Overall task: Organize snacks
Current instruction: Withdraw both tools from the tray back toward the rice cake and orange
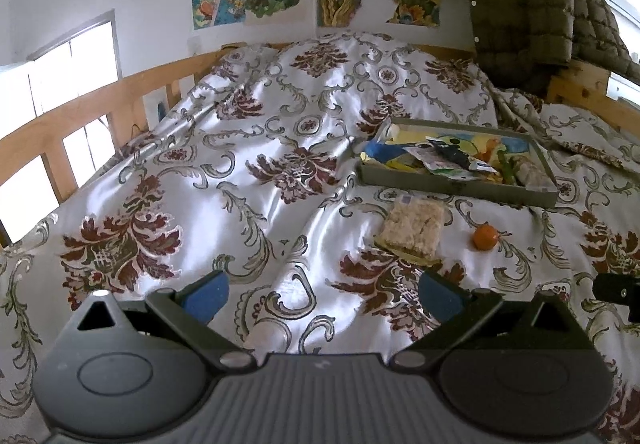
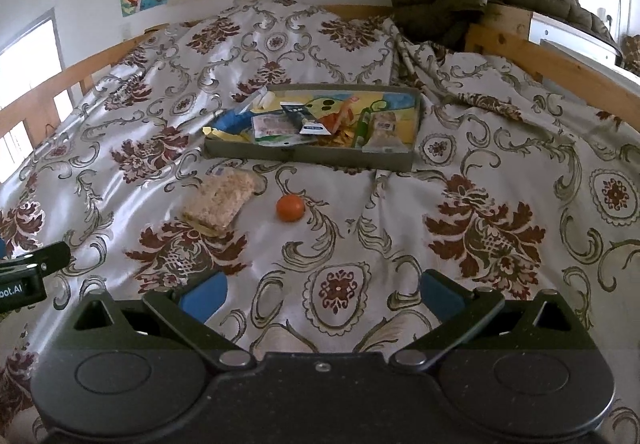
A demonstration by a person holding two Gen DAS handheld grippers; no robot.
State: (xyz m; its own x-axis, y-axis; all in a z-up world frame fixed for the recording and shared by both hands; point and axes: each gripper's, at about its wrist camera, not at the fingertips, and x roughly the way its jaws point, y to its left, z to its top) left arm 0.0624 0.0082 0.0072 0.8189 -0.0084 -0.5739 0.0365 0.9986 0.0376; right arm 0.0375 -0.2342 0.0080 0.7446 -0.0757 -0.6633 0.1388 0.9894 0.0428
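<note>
We see the wrapped rice-cake packet [image 2: 219,201] and the orange [image 2: 290,207] lying on the bed, apart, just short of the snack tray [image 2: 308,157] toward the headboard. Our left tool [image 1: 322,298] and right tool [image 2: 322,294] both gape wide, empty. We'd best close gently across the packet's narrow sides, then lift clear over the tray's rim.

Orange [image 2: 290,207] beside wrapped snack [image 2: 220,201]

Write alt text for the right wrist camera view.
An open, empty right hand-held gripper hovers over a floral bedspread. Ahead lie a wrapped rice cracker pack and a small orange, both outside a shallow tray holding snack packets.
</note>
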